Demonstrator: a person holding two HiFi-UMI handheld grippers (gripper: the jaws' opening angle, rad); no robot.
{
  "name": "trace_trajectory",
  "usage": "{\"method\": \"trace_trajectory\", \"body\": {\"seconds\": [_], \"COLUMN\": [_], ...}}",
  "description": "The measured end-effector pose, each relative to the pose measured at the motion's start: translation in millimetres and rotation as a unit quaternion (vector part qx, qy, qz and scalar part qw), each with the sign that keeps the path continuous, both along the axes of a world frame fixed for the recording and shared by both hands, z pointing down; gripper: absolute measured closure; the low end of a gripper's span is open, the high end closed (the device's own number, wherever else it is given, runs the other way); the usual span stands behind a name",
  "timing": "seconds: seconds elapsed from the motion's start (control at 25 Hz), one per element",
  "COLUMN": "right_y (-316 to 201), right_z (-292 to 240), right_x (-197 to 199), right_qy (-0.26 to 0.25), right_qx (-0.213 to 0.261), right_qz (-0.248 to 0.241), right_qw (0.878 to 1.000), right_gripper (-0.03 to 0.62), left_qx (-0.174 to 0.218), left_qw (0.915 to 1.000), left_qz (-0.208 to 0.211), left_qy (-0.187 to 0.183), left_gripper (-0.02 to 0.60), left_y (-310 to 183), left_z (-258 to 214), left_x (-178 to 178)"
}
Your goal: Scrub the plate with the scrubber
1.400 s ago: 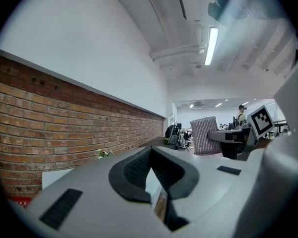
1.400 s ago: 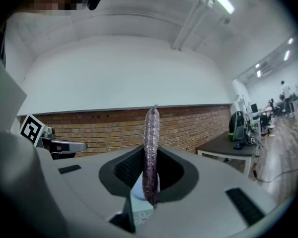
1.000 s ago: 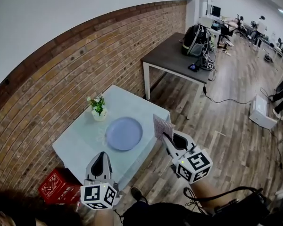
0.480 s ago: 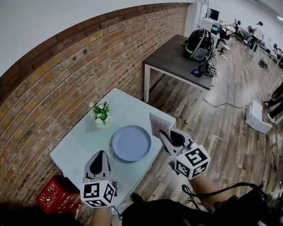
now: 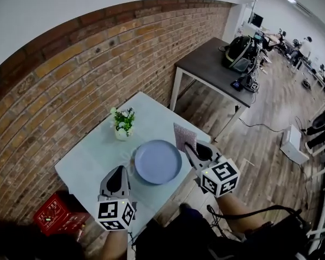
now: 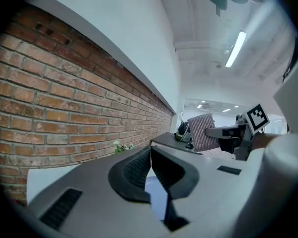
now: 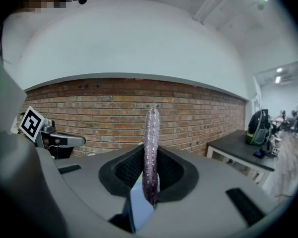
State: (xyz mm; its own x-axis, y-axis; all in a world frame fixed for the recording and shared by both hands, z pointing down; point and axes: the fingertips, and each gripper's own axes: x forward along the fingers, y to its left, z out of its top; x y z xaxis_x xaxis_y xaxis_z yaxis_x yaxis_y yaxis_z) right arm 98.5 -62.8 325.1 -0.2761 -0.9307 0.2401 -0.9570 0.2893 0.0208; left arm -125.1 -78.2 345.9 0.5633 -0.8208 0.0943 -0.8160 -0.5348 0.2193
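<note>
Open-plan office; brick wall (image 5: pixel 70 80), dark desk (image 5: pixel 214 64), backpack (image 5: pixel 241 52), monitor (image 5: pixel 258 20), wooden floor (image 5: pixel 271 126)

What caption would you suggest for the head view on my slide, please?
Right claw holds the scrubber near the blue plate; shut left claw hovers at the table edge.

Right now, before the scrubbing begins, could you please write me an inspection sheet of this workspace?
Surface: pale blue square table, standing against the wall.
Job's things: round lavender plate lies flat on the table; grey-purple rectangular scrubber pad is held off the plate.
Clutter: small white pot of flowers beside the plate, apart from it; red plastic crate on the floor by the table.
Grippers: left claw shut, empty; right claw shut on the scrubber pad.
Cables: black cable on the wooden floor, away from the table.
Surroundings: red brick wall; dark table bearing a black backpack.
</note>
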Motion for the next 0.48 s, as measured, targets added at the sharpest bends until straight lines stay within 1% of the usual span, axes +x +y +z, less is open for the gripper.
{"method": "trace_trajectory", "body": {"seconds": [0.24, 0.48], "right_y": [-43.0, -84.0], "right_z": [22.3, 53.7], "right_x": [-3.1, -6.7], "right_qy": [0.001, 0.021], "right_qx": [-0.02, -0.051], "right_qz": [-0.062, -0.136], "right_qw": [0.998, 0.989], "right_gripper": [0.528, 0.528], "left_qx": [-0.026, -0.083], "left_qw": [0.9994, 0.9943], "left_qz": [-0.018, -0.065], "left_qy": [-0.015, -0.014], "left_gripper": [0.569, 0.569], "left_y": [-13.6, -23.6], "left_z": [25.3, 67.9], "left_x": [12.2, 24.4]}}
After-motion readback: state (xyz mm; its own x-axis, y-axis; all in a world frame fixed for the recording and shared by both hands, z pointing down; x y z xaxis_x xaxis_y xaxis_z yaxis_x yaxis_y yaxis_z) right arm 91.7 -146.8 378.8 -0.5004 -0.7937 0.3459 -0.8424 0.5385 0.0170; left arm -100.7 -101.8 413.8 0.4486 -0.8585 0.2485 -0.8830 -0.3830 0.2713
